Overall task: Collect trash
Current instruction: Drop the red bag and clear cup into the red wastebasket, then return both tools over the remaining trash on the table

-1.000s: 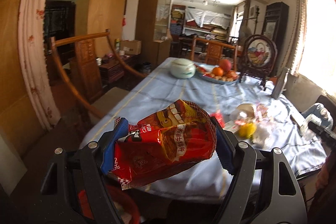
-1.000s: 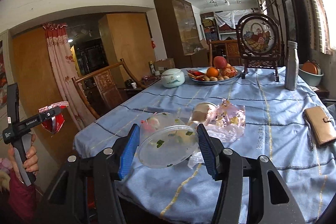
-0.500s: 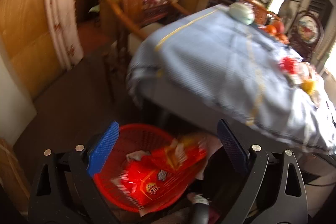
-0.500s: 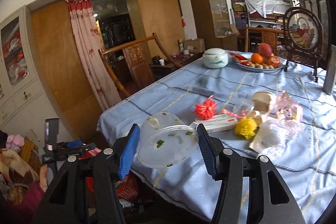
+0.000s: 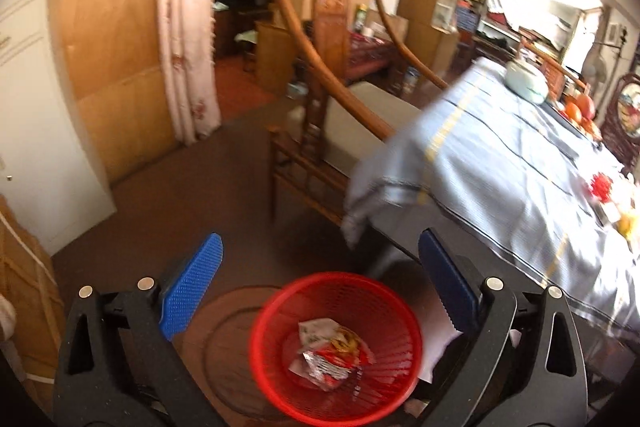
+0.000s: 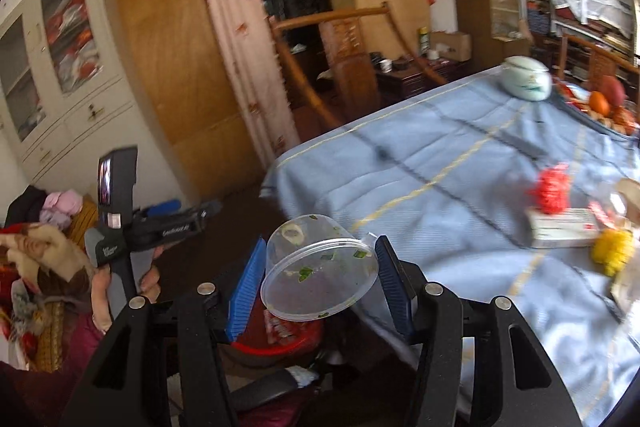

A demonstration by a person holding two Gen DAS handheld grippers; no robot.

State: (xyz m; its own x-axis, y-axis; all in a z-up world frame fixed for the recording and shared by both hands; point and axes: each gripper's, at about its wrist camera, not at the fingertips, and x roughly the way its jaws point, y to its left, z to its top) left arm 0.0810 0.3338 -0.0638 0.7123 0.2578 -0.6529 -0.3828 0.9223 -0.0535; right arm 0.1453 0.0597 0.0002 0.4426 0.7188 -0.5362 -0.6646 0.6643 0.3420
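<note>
In the left wrist view my left gripper (image 5: 320,287) is open and empty above a red mesh waste basket (image 5: 276,359) on the floor. A red snack bag (image 5: 332,351) lies inside the basket. In the right wrist view my right gripper (image 6: 320,283) is shut on a clear plastic container (image 6: 316,267) with bits of green food, held off the table's corner over the basket (image 6: 280,345), which shows partly below it. The left gripper (image 6: 184,219) shows at the left of that view, open, in a hand.
The table with a blue cloth (image 6: 460,187) carries a red pompom (image 6: 550,189), a flat box (image 6: 564,231), a yellow pompom (image 6: 612,253), a white lidded bowl (image 6: 528,83) and fruit (image 6: 600,103). A wooden chair (image 5: 320,99) stands by the table's corner.
My left gripper swung down from the table, opened and dropped the red snack bag into the basket. My right gripper carried the clear container from over the table toward its corner above the basket.
</note>
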